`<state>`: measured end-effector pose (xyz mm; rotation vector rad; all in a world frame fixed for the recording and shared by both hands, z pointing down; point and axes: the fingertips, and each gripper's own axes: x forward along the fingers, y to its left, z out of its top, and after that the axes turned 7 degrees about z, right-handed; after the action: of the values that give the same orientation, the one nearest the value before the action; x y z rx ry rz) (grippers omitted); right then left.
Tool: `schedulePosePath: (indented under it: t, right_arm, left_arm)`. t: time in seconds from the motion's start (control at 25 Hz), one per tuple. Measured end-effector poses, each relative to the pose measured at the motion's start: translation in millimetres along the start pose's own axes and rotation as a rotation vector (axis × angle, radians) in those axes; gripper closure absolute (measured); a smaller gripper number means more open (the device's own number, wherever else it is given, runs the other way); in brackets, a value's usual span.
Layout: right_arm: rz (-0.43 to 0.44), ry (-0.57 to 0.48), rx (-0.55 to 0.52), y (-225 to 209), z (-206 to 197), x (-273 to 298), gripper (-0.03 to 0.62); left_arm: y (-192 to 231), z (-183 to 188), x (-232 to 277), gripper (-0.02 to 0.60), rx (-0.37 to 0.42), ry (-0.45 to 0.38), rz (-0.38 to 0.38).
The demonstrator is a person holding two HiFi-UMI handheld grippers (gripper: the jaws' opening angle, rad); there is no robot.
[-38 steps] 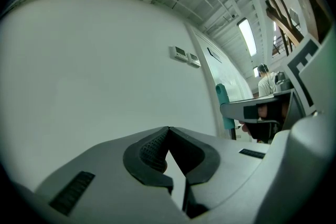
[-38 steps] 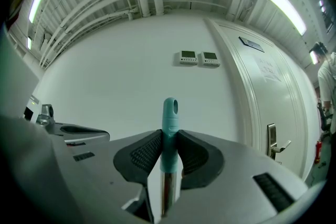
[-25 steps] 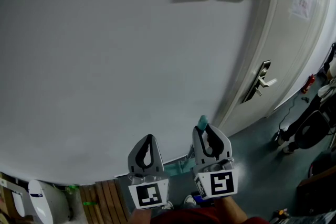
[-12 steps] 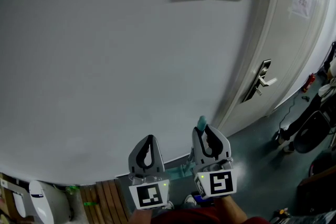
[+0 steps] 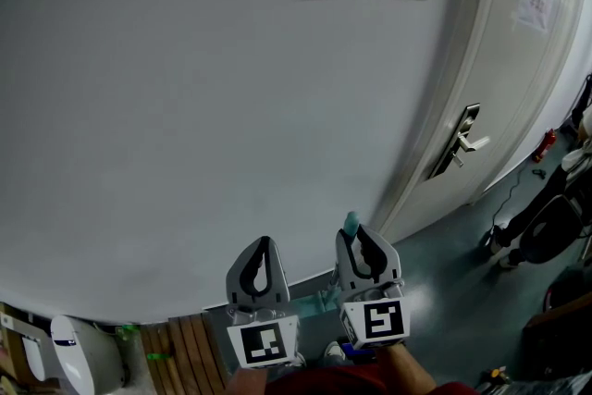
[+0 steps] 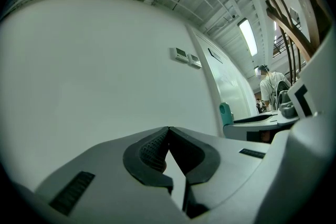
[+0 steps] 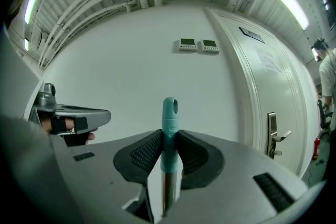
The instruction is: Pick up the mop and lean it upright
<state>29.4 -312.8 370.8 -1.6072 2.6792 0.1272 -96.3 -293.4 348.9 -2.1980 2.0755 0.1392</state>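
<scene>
- Now the right gripper has its 2 pads clamped on the mop handle, just below its teal tip.
- Handle stands upright near the white wall, left of the door.
- Left gripper: jaw tips together, empty.

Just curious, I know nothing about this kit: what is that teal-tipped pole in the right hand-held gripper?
It is the silver metal mop handle: a shiny tube ending in a rounded teal plastic cap with a hanging hole. It stands upright, and the right hand-held gripper has its jaws shut on the lower part of the cap, the tip poking above them. A plain white wall is behind it.
</scene>
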Motion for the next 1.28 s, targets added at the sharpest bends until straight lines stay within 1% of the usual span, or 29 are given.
schedulePosePath:
  t: [0.16,0.32,0.48,0.6,0.84,1.0,1.08,1.28]
  right_arm:
    - [0.001,0.028,0.008,2.0,-18.0,2.5,0.488]
    - [-0.018,0.063,0.015,-0.8,-34.8,5.0,0.488]
    - [-0.012,0.083,0.019,1.0,-64.9,9.4,0.488]
    - [-0.006,0.127,0.041,5.7,-87.6,12.4,0.488]
    - [-0.004,0.216,0.052,8.6,-126.7,13.5,0.488]
    - [0.002,0.257,0.051,9.3,-148.5,14.8,0.488]
    - [0.008,0.267,0.048,9.7,-154.9,16.4,0.488]
    - [0.012,0.262,0.04,11.8,-156.2,17.8,0.488]
  left_arm:
    - [0.1,-1.3,0.5,0.568,-0.004,-0.001,0.004]
    - [-0.2,-3.1,0.6,0.568,0.006,0.002,0.004]
    - [1.0,-3.6,1.3,0.568,0.005,0.003,0.011]
    - [1.1,-3.0,1.6,0.568,0.007,0.002,0.012]
    - [2.9,-4.5,0.2,0.568,0.007,0.008,0.02]
    - [3.1,-6.0,0.2,0.568,0.013,0.01,0.021]
    - [2.6,-6.2,1.0,0.568,0.015,0.01,0.02]
    - [1.6,-7.2,-0.2,0.568,0.009,0.013,0.022]
